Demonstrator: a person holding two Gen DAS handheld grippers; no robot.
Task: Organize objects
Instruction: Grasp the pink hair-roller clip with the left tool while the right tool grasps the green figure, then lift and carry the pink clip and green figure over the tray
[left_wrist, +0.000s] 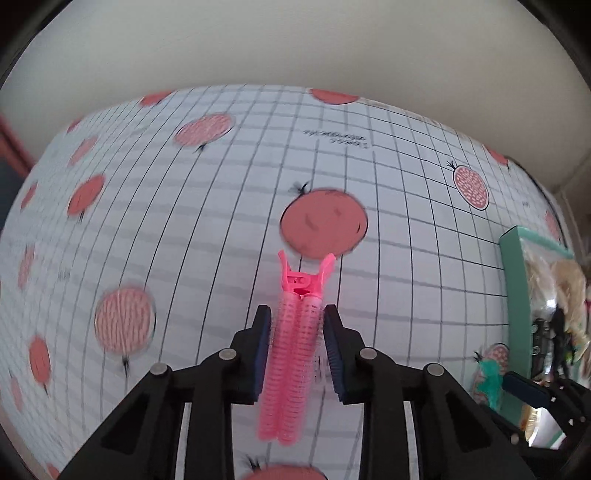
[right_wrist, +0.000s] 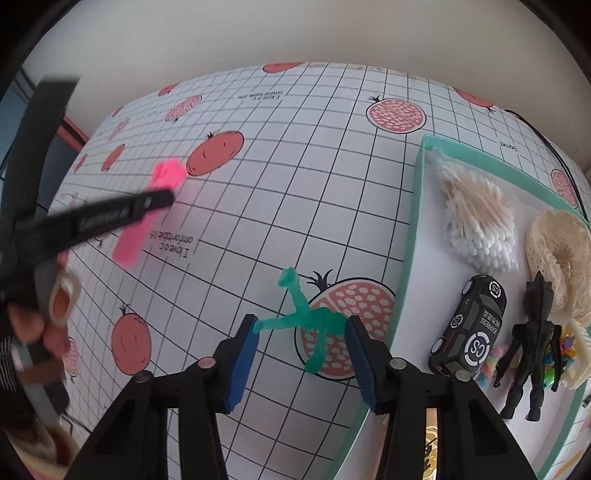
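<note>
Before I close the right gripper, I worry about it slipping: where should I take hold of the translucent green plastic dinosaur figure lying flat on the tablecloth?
Grip the translucent green plastic dinosaur figure across its thick torso, coming straight down from above. It lies flat on the tablecloth, and its neck, tail and legs are thin. The right gripper, open, already brackets it.

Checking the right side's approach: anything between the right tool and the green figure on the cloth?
Nothing visible. The green figure lies flat on the tablecloth, already between the open fingers of the right tool. The teal tray sits just to its right, outside the fingers.
</note>
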